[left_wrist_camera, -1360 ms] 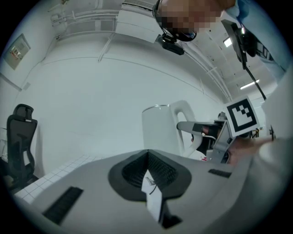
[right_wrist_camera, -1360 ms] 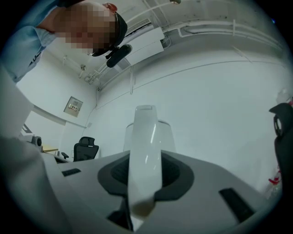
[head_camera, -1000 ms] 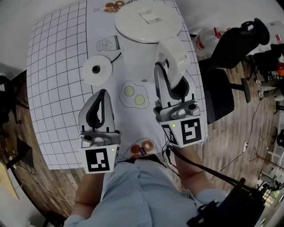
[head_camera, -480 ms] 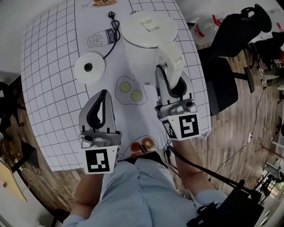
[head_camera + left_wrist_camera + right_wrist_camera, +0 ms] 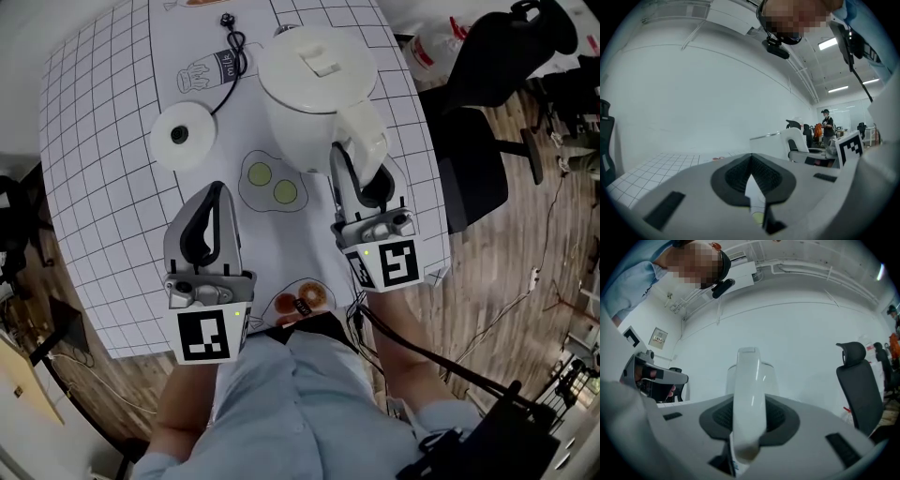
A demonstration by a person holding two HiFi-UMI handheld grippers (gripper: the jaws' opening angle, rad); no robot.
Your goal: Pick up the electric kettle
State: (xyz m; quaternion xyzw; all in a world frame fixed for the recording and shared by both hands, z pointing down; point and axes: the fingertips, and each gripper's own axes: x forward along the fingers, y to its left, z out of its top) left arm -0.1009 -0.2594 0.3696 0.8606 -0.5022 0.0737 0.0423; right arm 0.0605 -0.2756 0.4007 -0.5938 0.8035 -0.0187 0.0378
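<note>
The white electric kettle [image 5: 314, 89] stands upright at the far right of the gridded tablecloth [image 5: 103, 141]; whether its bottom touches the cloth is hidden. Its curved handle [image 5: 364, 131] faces me. My right gripper [image 5: 361, 173] reaches level around that handle [image 5: 749, 399], which fills the gap between the pads while the jaws are opening. My left gripper [image 5: 214, 192] hovers apart to the left, shut on nothing [image 5: 752, 187]. The kettle's round base [image 5: 184, 136] lies at the left of the kettle, with its black cord [image 5: 230, 42] trailing away.
Printed pictures mark the cloth: fried eggs [image 5: 270, 183], a milk carton [image 5: 208, 70]. A black office chair [image 5: 469, 178] stands close by the table's right edge, over wooden floor. A person stands far off in the room [image 5: 827, 126].
The kettle and my right gripper have sunk toward the table, and the kettle looks smaller from above. My left gripper has drifted slightly and stays shut.
</note>
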